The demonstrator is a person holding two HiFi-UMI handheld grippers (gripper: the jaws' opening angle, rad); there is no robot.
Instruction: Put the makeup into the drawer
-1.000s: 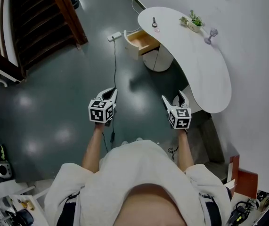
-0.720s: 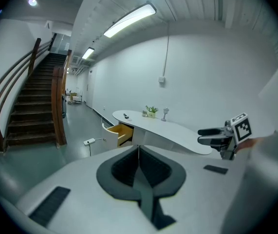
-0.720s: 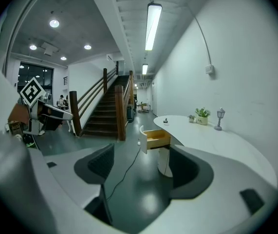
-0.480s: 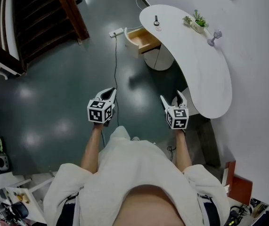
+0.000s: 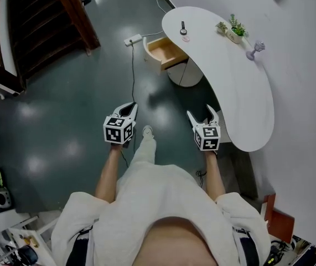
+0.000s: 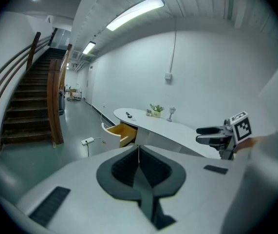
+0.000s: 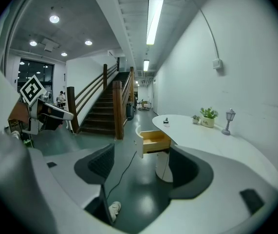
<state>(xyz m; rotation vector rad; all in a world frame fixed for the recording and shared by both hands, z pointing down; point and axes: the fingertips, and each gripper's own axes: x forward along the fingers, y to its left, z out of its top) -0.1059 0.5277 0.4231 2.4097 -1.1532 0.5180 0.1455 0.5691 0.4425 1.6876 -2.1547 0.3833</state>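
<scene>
Makeup [image 5: 183,27]: far end of desk [image 5: 241,87], well ahead. Right gripper [image 5: 202,112] nearer, spread, empty. Left gripper [image 5: 129,110] pressed together.

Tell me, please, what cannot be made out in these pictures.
- Makeup on the desk: too small in every view to tell what kind it is.
- Drawer: open, but in the head view its back part is hidden under the desk top.
- Plant pot: the print on it is too small to read in the right gripper view.
</scene>
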